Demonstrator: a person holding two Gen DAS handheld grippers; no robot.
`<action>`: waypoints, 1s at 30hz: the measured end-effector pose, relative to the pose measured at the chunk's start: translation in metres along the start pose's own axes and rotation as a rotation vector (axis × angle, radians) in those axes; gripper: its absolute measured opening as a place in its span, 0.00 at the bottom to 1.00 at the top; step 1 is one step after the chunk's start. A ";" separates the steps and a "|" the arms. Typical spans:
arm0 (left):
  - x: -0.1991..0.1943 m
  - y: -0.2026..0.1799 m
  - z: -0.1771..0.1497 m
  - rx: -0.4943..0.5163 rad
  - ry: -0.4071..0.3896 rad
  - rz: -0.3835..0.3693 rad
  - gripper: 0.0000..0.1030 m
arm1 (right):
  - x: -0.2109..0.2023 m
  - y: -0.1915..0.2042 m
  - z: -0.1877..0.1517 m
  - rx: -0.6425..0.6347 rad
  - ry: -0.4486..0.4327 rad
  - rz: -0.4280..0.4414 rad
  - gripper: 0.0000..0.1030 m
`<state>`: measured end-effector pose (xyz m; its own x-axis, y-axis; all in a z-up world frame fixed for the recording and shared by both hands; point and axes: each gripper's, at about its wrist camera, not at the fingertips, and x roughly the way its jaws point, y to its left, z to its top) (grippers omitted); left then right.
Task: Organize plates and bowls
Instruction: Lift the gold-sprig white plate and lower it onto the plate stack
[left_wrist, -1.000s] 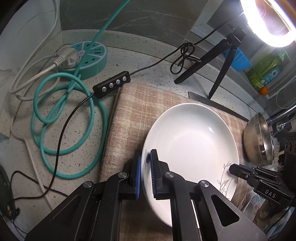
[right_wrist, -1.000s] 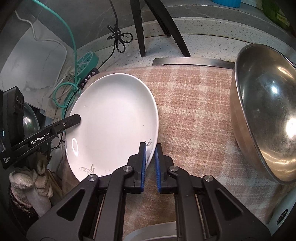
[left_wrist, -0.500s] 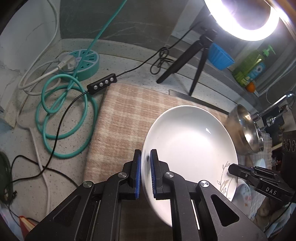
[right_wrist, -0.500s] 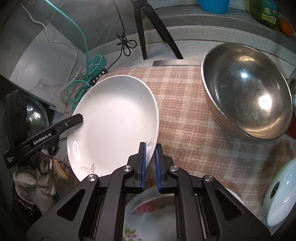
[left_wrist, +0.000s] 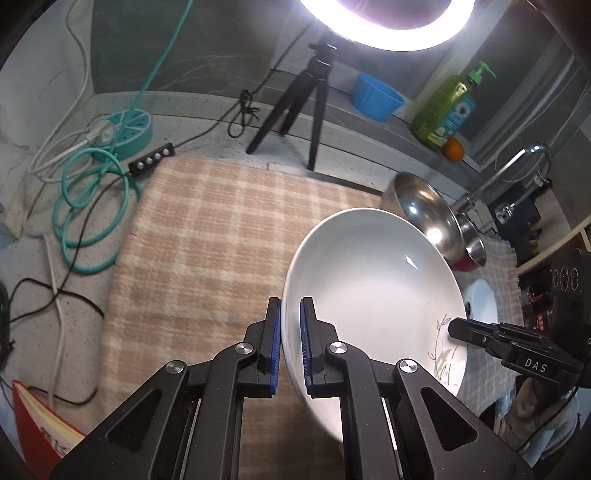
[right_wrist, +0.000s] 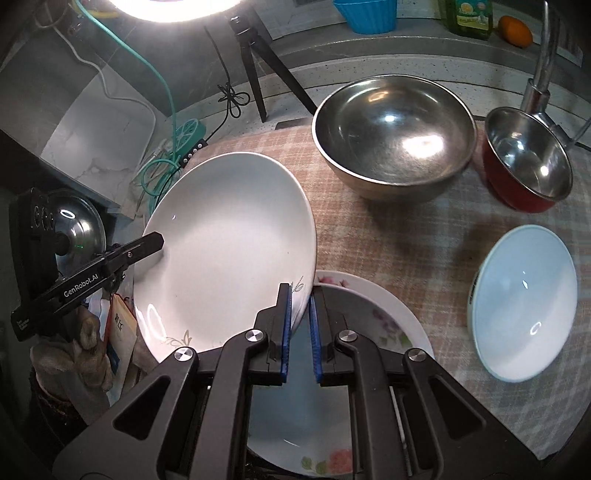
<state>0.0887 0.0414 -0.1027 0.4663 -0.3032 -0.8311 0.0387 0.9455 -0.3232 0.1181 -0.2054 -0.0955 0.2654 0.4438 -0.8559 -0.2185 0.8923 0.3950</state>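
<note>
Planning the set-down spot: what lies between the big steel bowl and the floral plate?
Only bare checked cloth lies between the steel bowl and floral plate, seen in the right wrist view.

Floral plate (right_wrist: 373, 332) largely hidden beneath the right claw (right_wrist: 300, 328).

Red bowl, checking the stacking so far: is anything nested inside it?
No, the red bowl shows only its bare shiny steel inside.

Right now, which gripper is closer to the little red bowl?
Right. The right gripper pinches the white plate on the rim facing the red bowl. The left gripper pinches the opposite rim, so the whole plate lies between it and the bowl.
</note>
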 end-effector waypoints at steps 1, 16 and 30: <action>0.000 -0.004 -0.003 0.002 0.003 -0.001 0.08 | -0.004 -0.003 -0.005 0.003 0.002 -0.001 0.09; 0.003 -0.055 -0.049 0.036 0.074 -0.057 0.08 | -0.038 -0.043 -0.055 0.059 0.034 -0.038 0.09; 0.012 -0.071 -0.071 0.089 0.135 -0.045 0.08 | -0.034 -0.054 -0.074 0.063 0.058 -0.083 0.09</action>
<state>0.0288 -0.0375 -0.1221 0.3396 -0.3525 -0.8720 0.1377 0.9358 -0.3246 0.0515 -0.2742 -0.1124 0.2251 0.3641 -0.9038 -0.1384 0.9301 0.3403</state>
